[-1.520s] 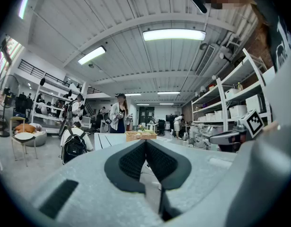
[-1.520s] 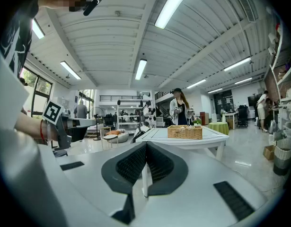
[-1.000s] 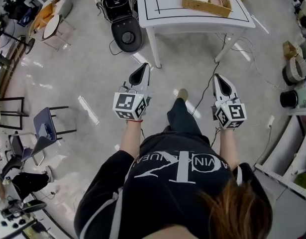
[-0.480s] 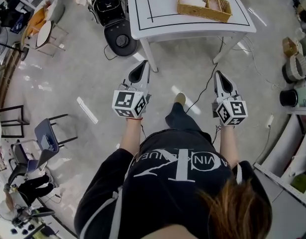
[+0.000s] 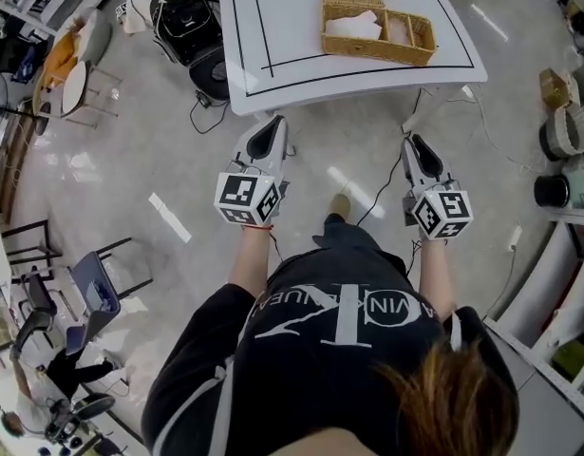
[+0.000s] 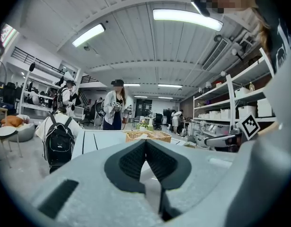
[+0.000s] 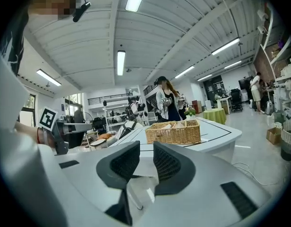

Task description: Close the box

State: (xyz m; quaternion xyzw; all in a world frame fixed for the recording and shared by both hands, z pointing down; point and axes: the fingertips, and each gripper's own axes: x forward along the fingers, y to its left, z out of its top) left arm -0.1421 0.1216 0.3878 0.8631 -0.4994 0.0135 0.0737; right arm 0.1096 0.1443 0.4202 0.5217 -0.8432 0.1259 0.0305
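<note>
Over by the white table (image 5: 301, 60), someone in a black top is standing w/ a gripper held out in each hand, both pointing roughly level toward the tabletop. Seen from above, both tips are hanging over the floor, just short of the table's near edge.

The left gripper (image 6: 145, 144) is showing its jaws pressed together, the dark ribbed pads meeting at the tips, w/ nothing btwn them.

The right gripper (image 7: 146, 156) is looking different. Its jaws have just been opening & are standing apart w/ a clear gap. Nothing is sitting btwn the pads, and only the table front is showing through the gap.

The wicker box (image 5: 377, 25) is sitting on the table, toward the right of the top as seen from above, inside the black lines marked on it. It's lying open on top, w/ two compartments showing. Sth white & crumpled is lying in the left compartment & sth pale in the right one, can't tell what. Both grippers are well apart from the box & neither is touching it. In the right gripper view it's showing just above the jaws, a bit to the right.

A black backpack (image 5: 187, 12) is resting on the floor off the table's left side. Another person (image 7: 166, 103) is standing beyond the table. A cable (image 5: 382, 183) is trailing across the floor btwn the grippers, a chair (image 5: 94, 288) is standing off to the left, & shelving (image 6: 240, 98) is running along the right wall.
</note>
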